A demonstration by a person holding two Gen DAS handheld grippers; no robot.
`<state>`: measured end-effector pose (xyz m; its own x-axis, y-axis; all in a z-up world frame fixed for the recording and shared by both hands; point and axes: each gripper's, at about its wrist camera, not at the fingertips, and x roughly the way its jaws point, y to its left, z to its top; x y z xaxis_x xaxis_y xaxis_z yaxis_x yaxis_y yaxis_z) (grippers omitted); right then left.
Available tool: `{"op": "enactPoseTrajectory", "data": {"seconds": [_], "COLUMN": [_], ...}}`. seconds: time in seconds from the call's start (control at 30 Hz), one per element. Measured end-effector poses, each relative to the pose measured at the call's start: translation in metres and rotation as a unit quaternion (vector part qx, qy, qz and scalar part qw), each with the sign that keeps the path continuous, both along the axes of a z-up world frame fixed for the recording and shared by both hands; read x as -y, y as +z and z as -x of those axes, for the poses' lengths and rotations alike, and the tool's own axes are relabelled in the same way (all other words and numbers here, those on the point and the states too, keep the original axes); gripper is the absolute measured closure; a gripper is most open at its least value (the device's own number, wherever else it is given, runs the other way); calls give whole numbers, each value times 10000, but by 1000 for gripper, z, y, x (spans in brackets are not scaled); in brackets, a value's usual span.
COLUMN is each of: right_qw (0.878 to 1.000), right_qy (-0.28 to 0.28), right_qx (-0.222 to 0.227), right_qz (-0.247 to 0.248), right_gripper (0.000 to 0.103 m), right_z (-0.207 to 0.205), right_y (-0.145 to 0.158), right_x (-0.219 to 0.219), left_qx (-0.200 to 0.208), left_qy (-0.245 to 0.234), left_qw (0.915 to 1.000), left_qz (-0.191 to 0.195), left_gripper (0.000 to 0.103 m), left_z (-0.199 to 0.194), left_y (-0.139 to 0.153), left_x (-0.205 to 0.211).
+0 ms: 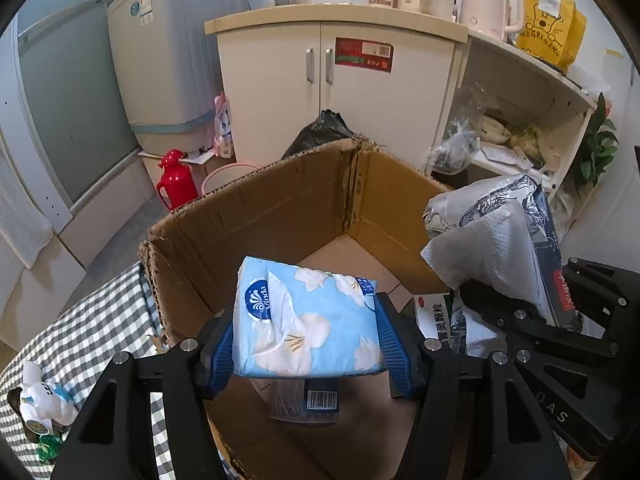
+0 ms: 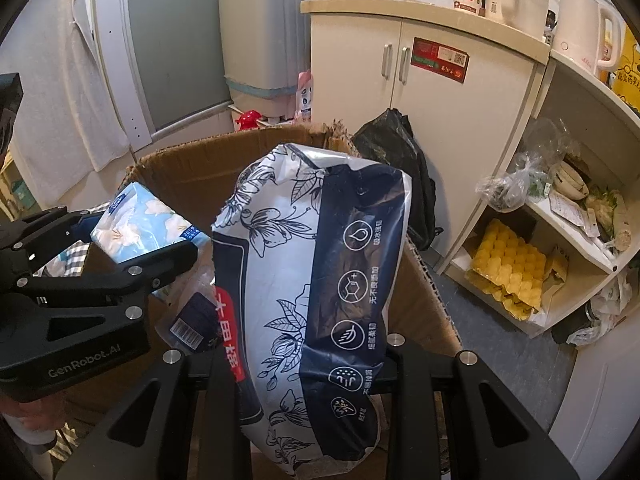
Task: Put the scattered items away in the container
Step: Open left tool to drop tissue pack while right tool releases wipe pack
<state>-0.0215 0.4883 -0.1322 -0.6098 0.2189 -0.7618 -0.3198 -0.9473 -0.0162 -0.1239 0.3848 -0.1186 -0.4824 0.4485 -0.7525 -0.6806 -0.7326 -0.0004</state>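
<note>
My left gripper [image 1: 306, 344] is shut on a light blue Vinda tissue pack [image 1: 308, 316] and holds it above the open cardboard box [image 1: 256, 216]. My right gripper [image 2: 308, 364] is shut on a large white and navy floral tissue bag [image 2: 312, 280], also held over the box [image 2: 188, 168]. That bag shows at the right of the left wrist view [image 1: 500, 240]; the blue pack shows at the left of the right wrist view [image 2: 144, 220]. Inside the box lie a dark barcoded packet [image 1: 316, 398] and a white medicine box [image 1: 434, 312].
A checkered cloth [image 1: 92, 328] covers the table left of the box, with a small white figure [image 1: 44, 396] on it. Behind stand a white cabinet [image 1: 340, 80], a washing machine [image 1: 168, 48], a red thermos [image 1: 176, 180], a black bag [image 2: 396, 160] and open shelves [image 2: 560, 220].
</note>
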Motion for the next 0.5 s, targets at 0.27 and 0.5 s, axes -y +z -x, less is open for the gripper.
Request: {"op": "enactPoseTrajectory", "data": {"seconds": [0.27,0.5], "right_qw": [10000,10000], "right_qy": [-39,-31], "right_qx": [15,-77], "right_qz": [-14,-43], "right_gripper": [72,59], "right_z": [0,-1], "right_y": [-1,8], "right_x": [1,6], "left_qx": [-9,-132], "left_qy": [155,225], "left_qw": [9998,9993], "left_qz": [-142,-259], "left_gripper": [24,24], "left_z": [5,2], "left_y": [8,23], "left_x": [9,18]}}
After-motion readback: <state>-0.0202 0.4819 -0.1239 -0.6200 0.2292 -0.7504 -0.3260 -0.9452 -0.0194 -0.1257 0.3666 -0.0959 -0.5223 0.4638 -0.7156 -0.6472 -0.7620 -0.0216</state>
